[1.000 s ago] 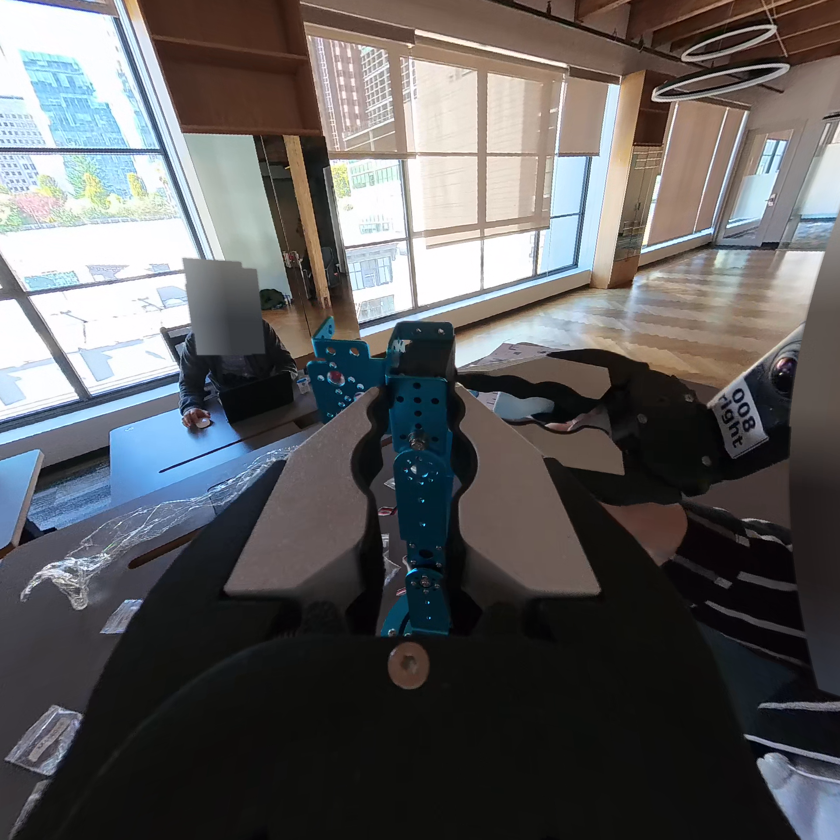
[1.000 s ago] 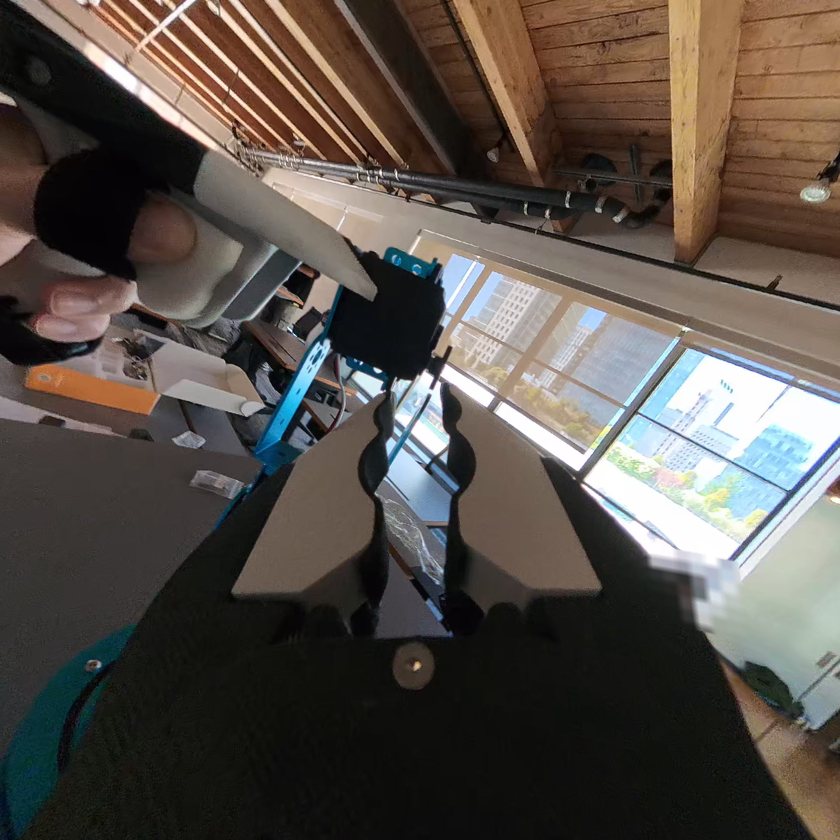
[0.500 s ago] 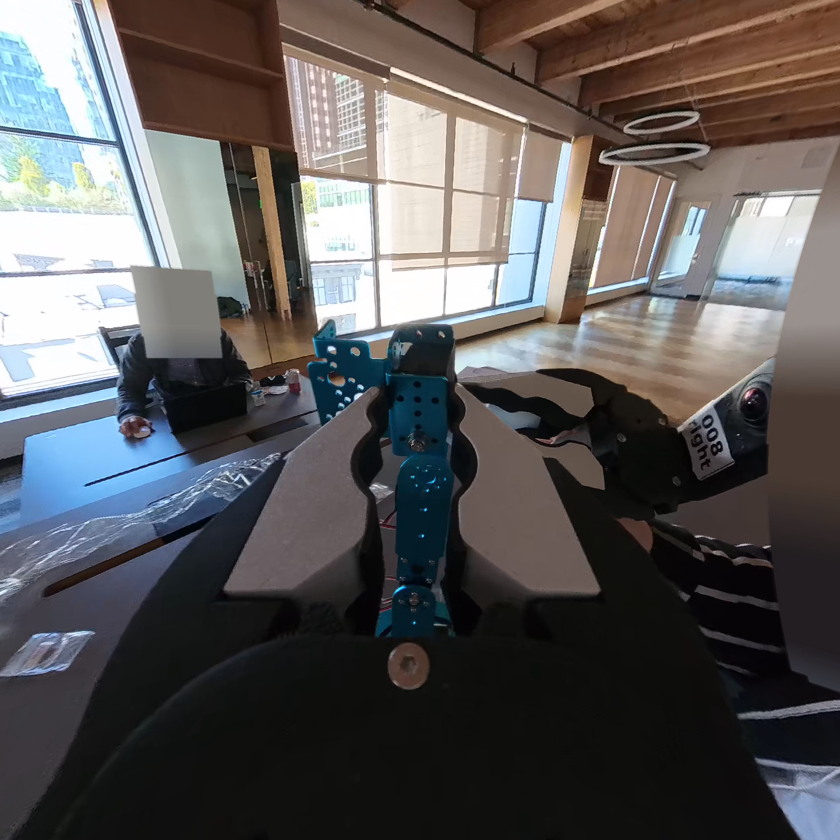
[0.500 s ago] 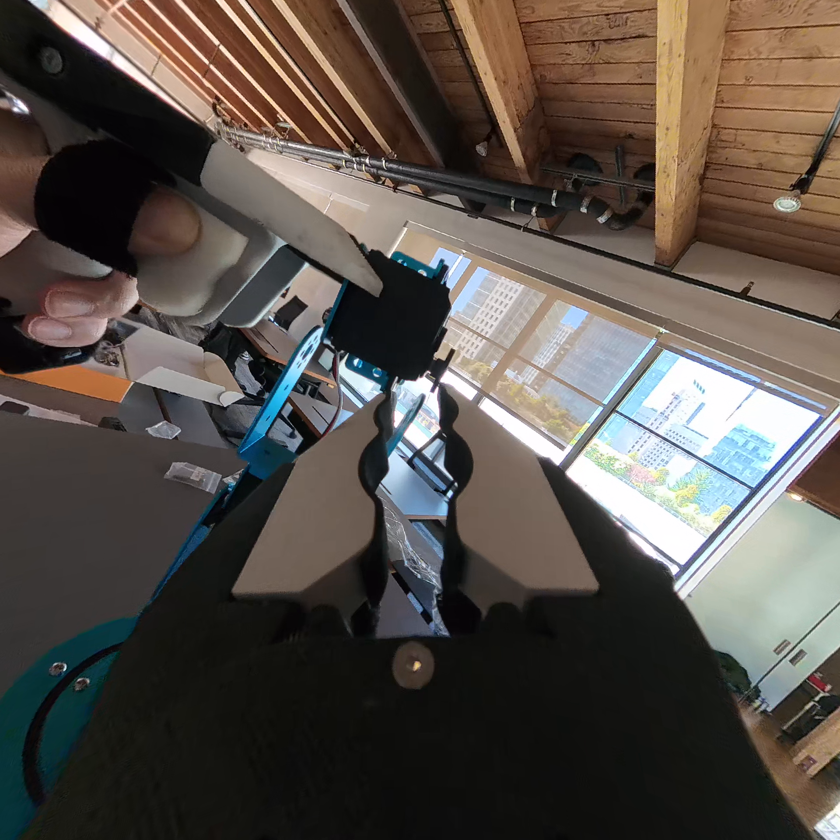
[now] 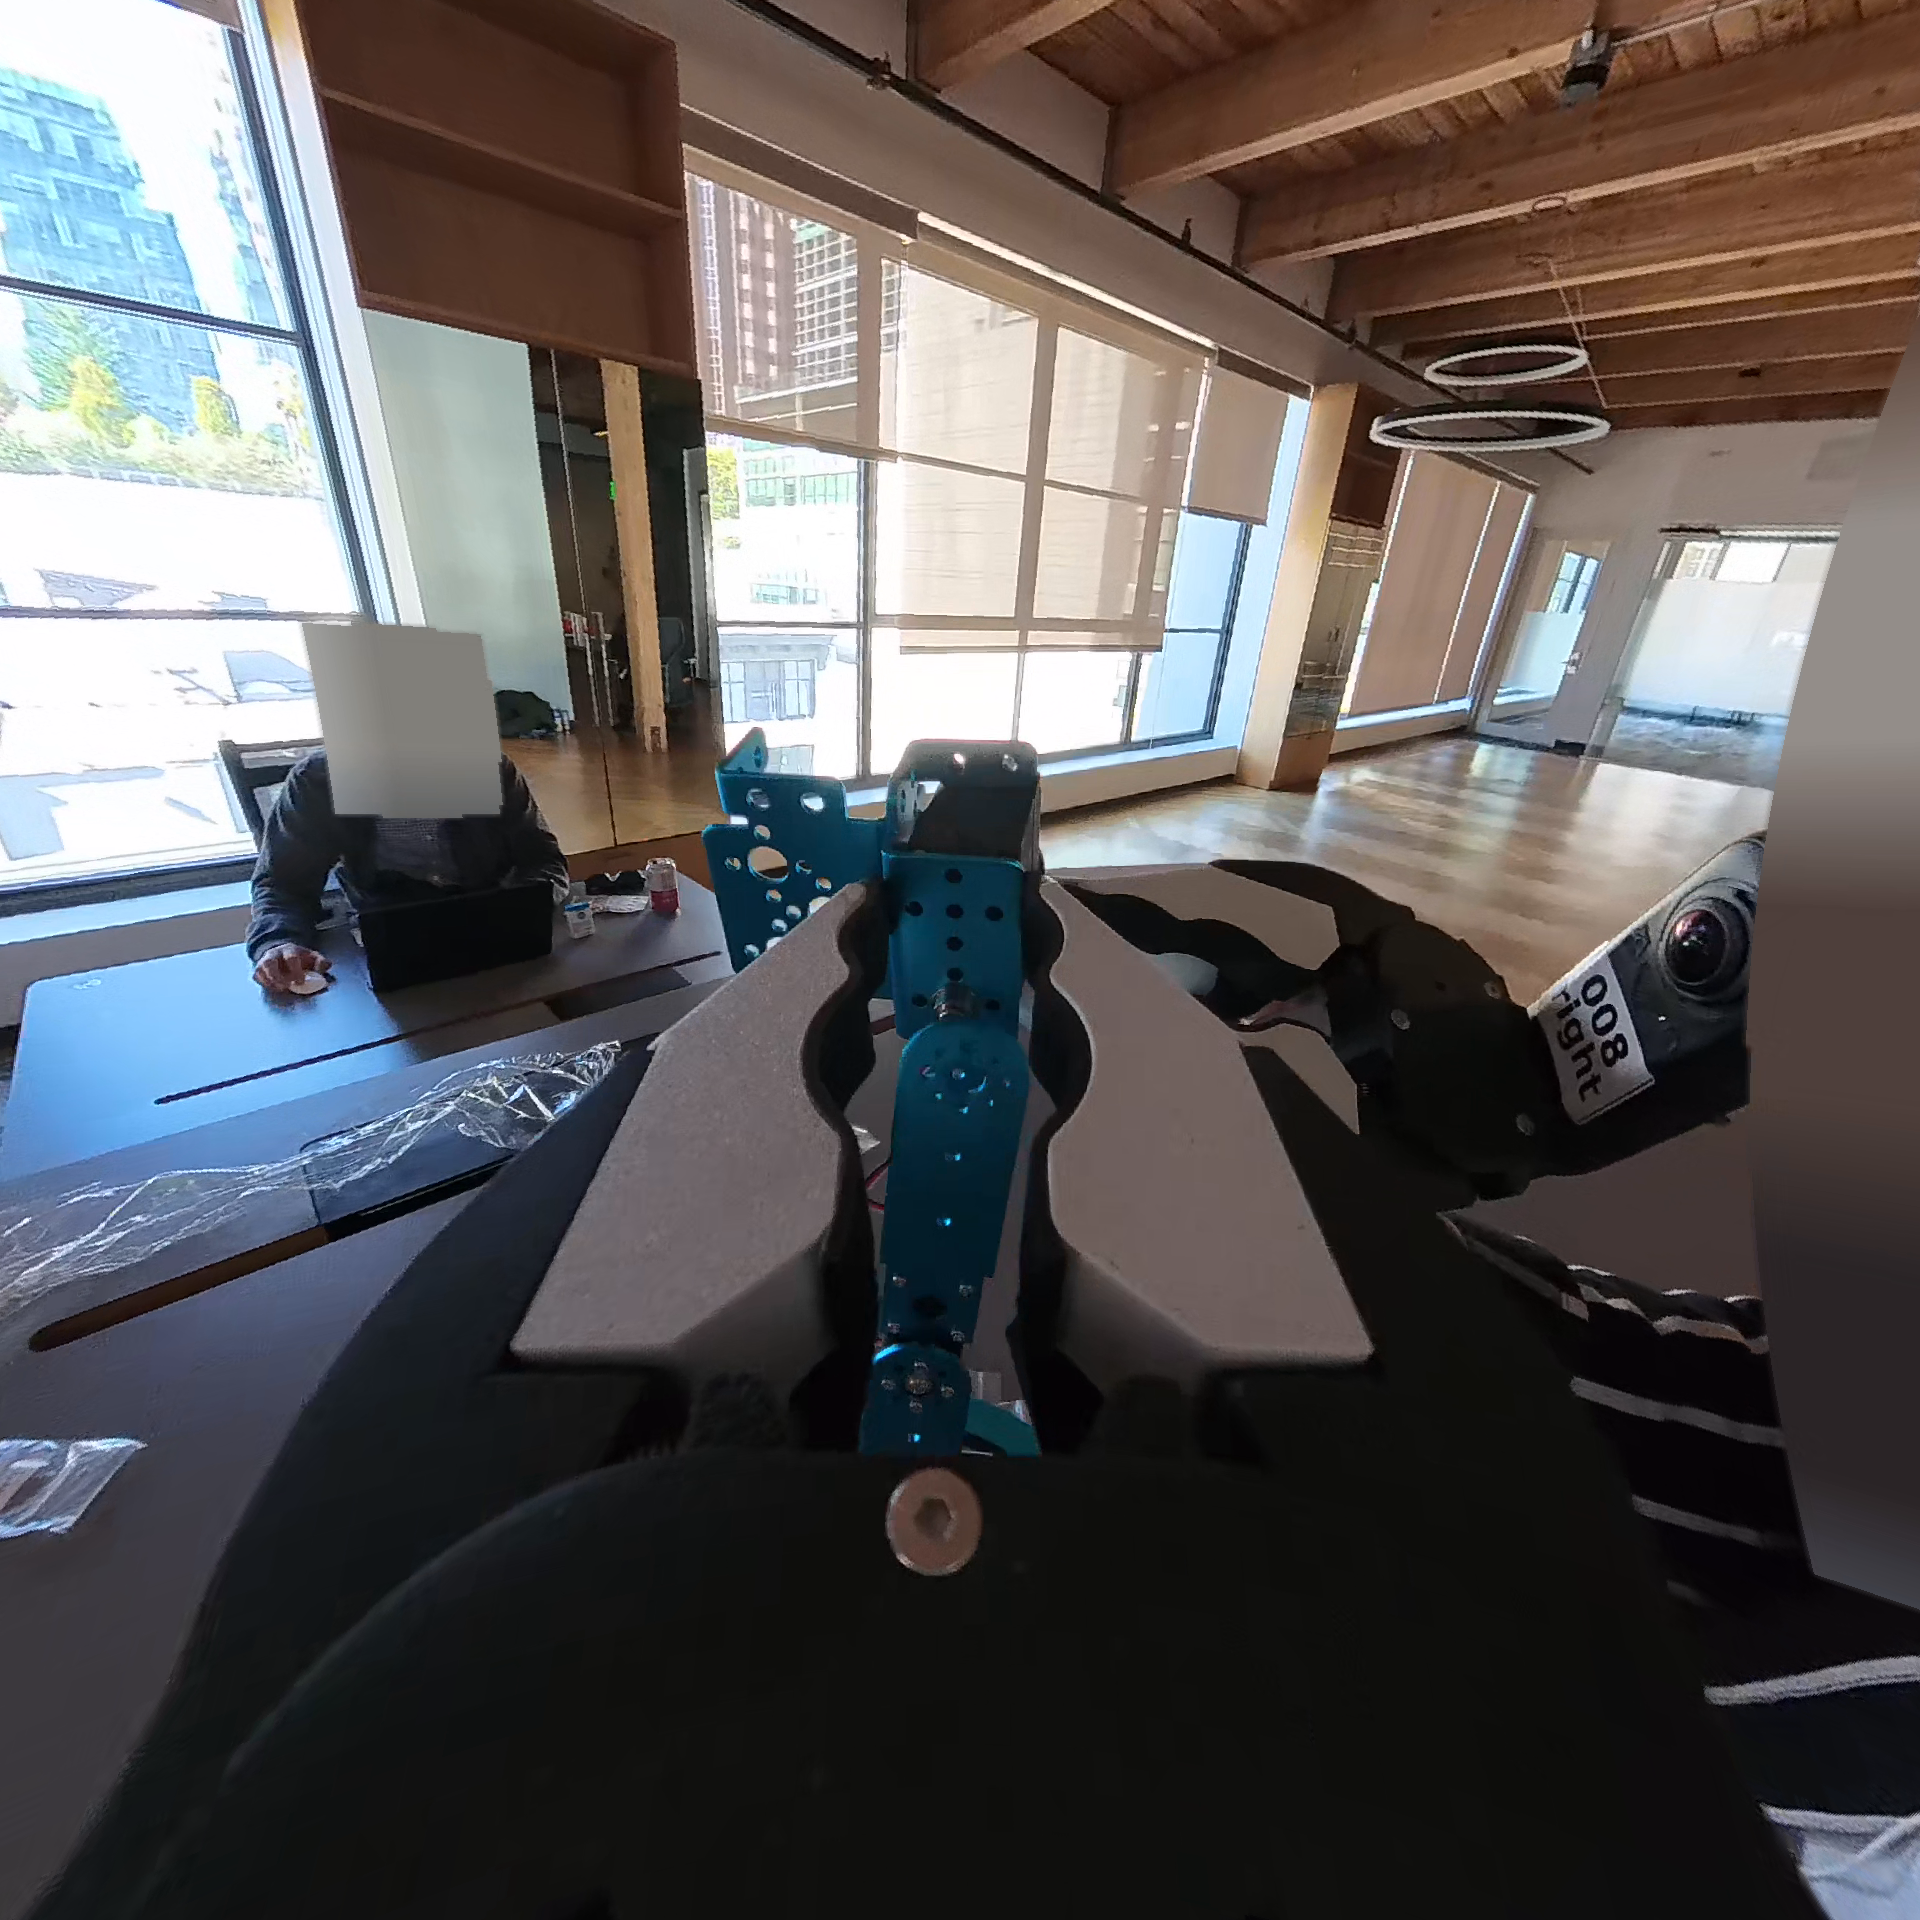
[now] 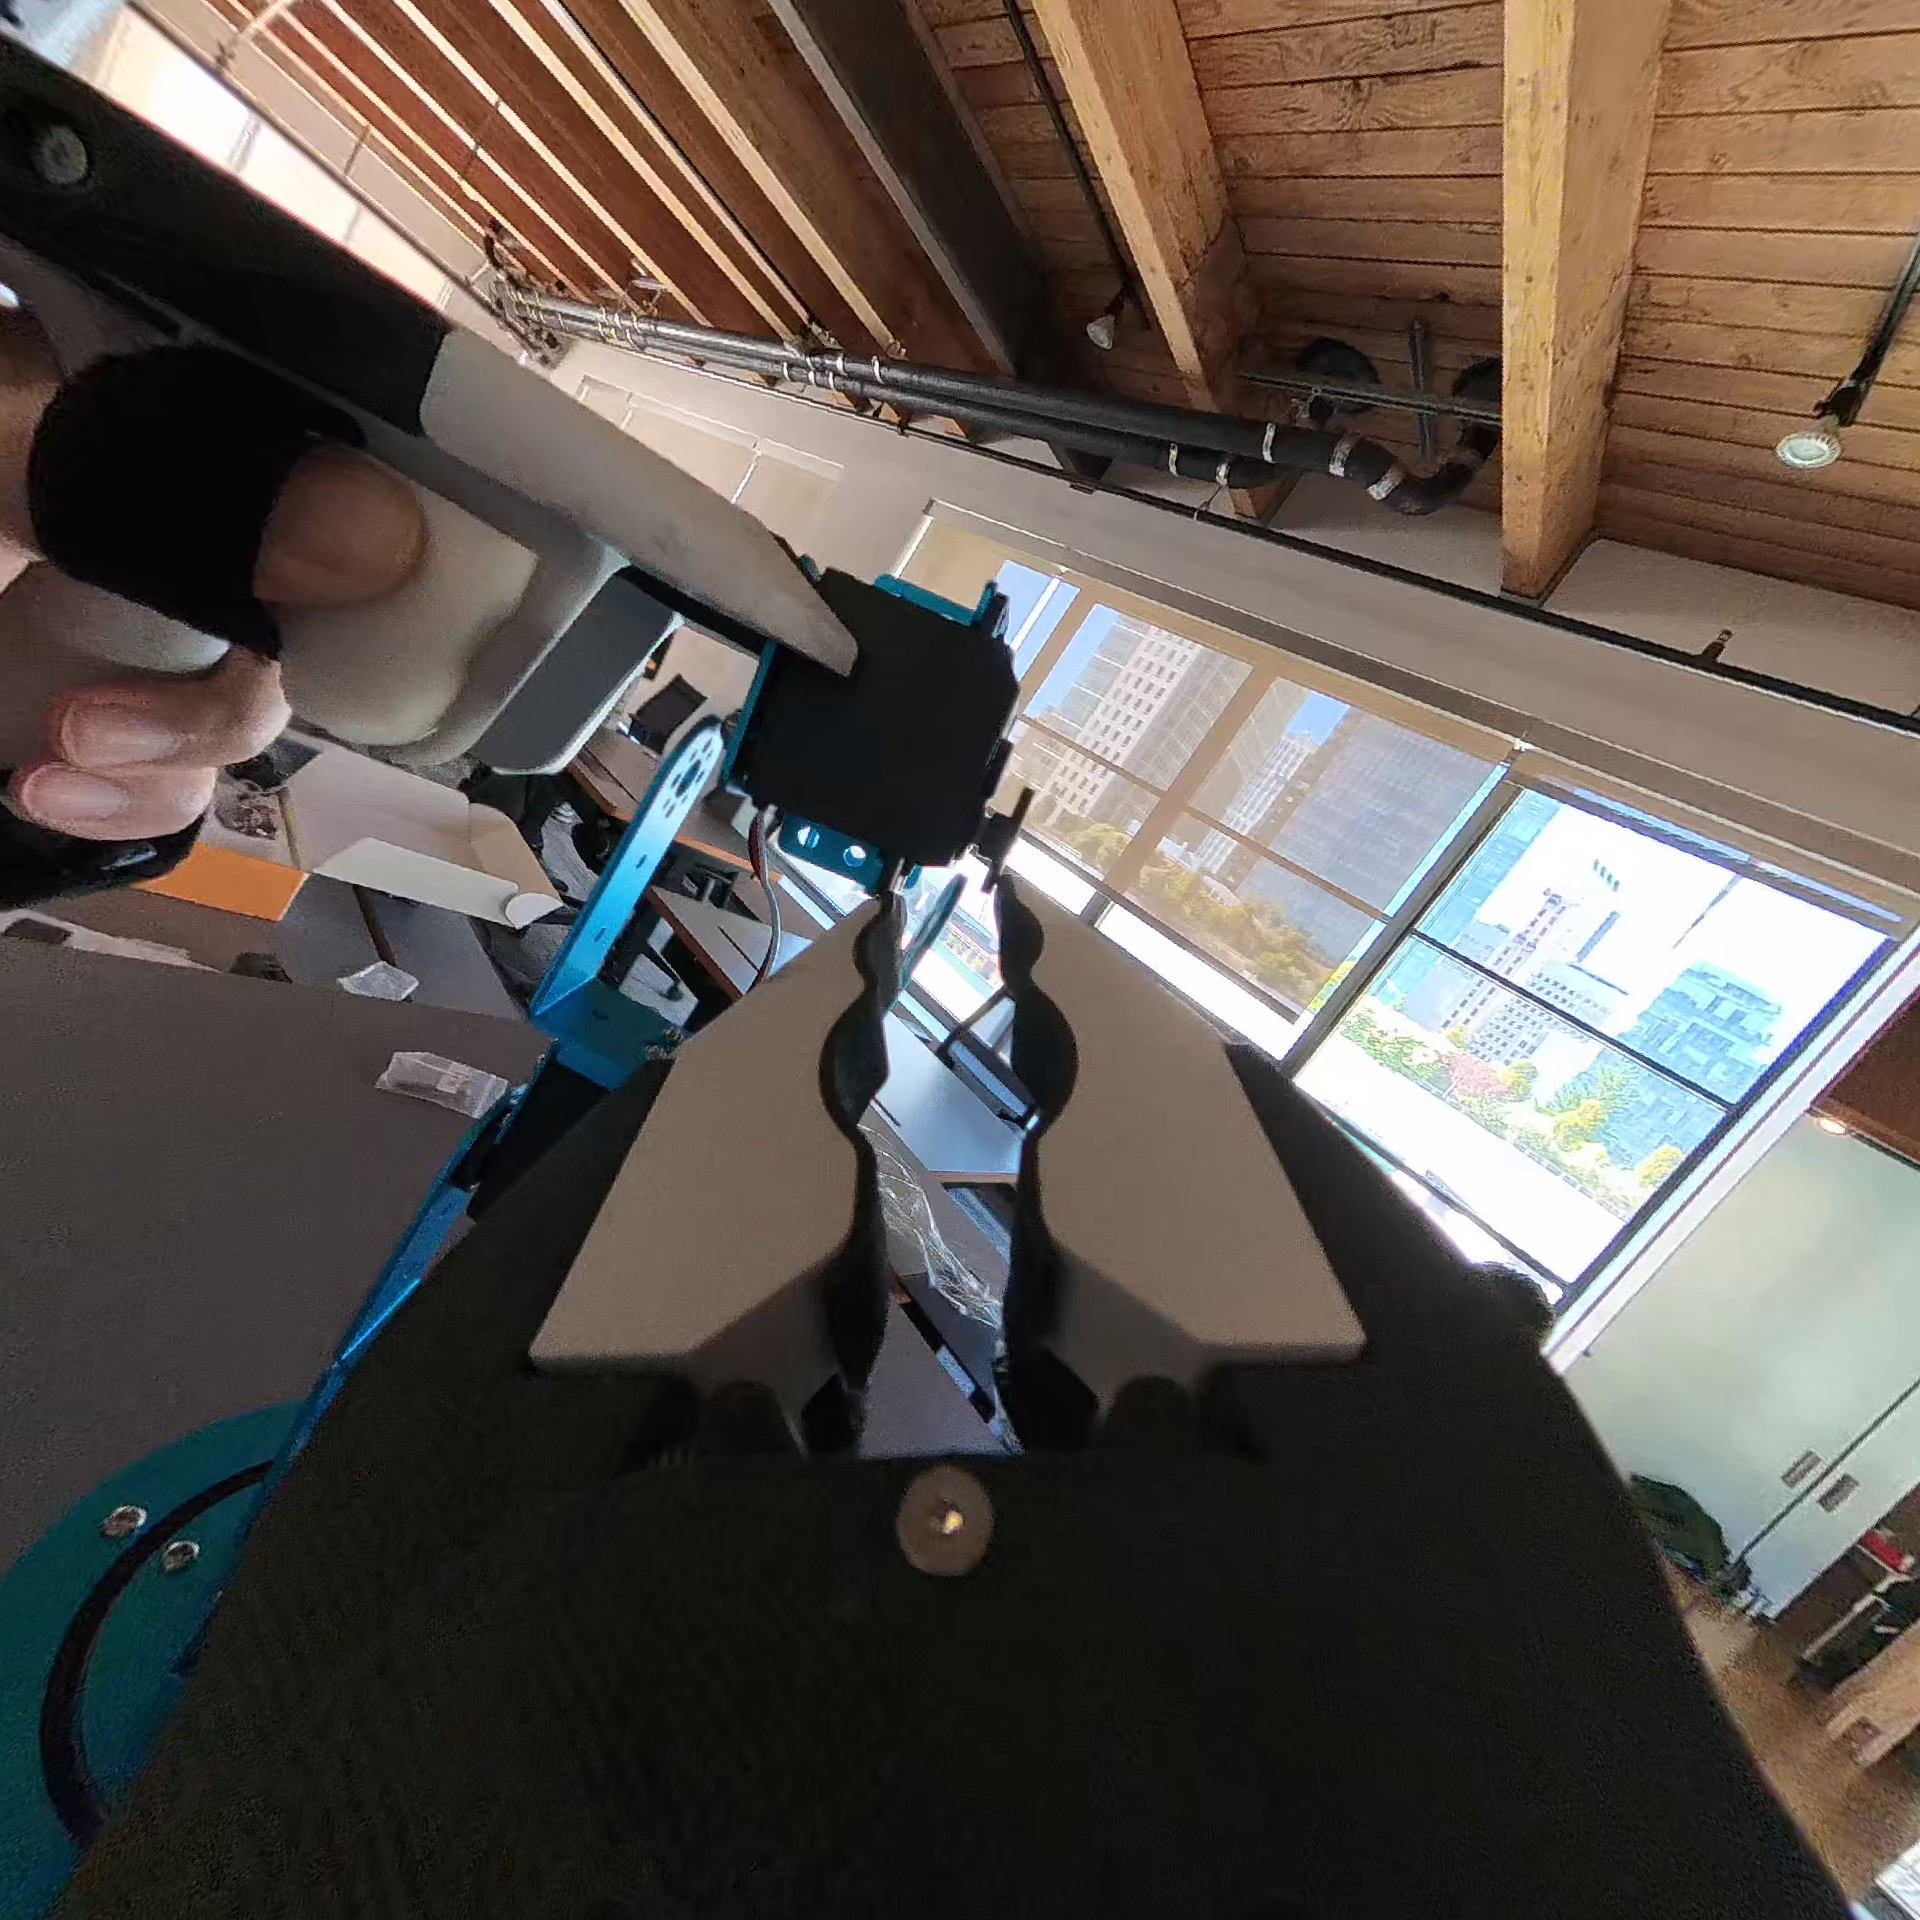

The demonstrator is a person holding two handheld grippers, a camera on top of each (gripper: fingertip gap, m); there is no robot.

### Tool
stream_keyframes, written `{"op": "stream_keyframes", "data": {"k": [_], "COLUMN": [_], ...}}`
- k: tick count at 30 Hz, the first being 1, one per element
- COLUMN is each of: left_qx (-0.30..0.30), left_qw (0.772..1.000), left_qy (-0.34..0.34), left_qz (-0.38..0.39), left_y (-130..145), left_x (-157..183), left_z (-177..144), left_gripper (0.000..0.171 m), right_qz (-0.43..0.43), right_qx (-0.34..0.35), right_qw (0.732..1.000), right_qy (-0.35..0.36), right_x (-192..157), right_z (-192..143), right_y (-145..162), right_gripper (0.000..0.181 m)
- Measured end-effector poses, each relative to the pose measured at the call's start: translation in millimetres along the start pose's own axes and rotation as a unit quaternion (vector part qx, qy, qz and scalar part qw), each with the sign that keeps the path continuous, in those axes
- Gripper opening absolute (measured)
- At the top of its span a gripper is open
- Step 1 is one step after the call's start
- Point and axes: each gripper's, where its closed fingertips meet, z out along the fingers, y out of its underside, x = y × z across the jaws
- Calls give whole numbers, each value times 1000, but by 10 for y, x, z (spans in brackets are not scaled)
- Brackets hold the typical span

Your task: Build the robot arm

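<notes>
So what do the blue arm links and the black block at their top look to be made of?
Blue arm links: probably anodised aluminium, judging by the metallic blue sheen, drilled holes and screws. Black block: matte, likely a moulded plastic servo casing. The left hand-held gripper clamps them.

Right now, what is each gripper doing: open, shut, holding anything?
Left gripper: shut on the blue metal arm.
Right gripper: open, holding nothing, tips just under the arm's black servo block.

Bright window (image 5: 145, 582) glare, sharp focus, strong fisheye bending at edges.
</notes>
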Motion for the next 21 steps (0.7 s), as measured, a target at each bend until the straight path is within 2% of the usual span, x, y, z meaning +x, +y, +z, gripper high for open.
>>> {"op": "stream_keyframes", "data": {"k": [13,21], "left_qx": [18,1], "left_qw": [999,999], "left_qy": [3,16], "left_qz": [-27,-31], "left_y": [85,109], "left_x": [-10,-18], "left_z": [-53,-55], "left_gripper": [24,24], "right_qz": [-50,-61], "right_qx": [2,10], "right_qw": [999,998], "right_qy": [0,-10], "right_x": [-41,-42], "right_z": [-4,-2], "right_y": [36,49], "right_gripper": [17,16]}}
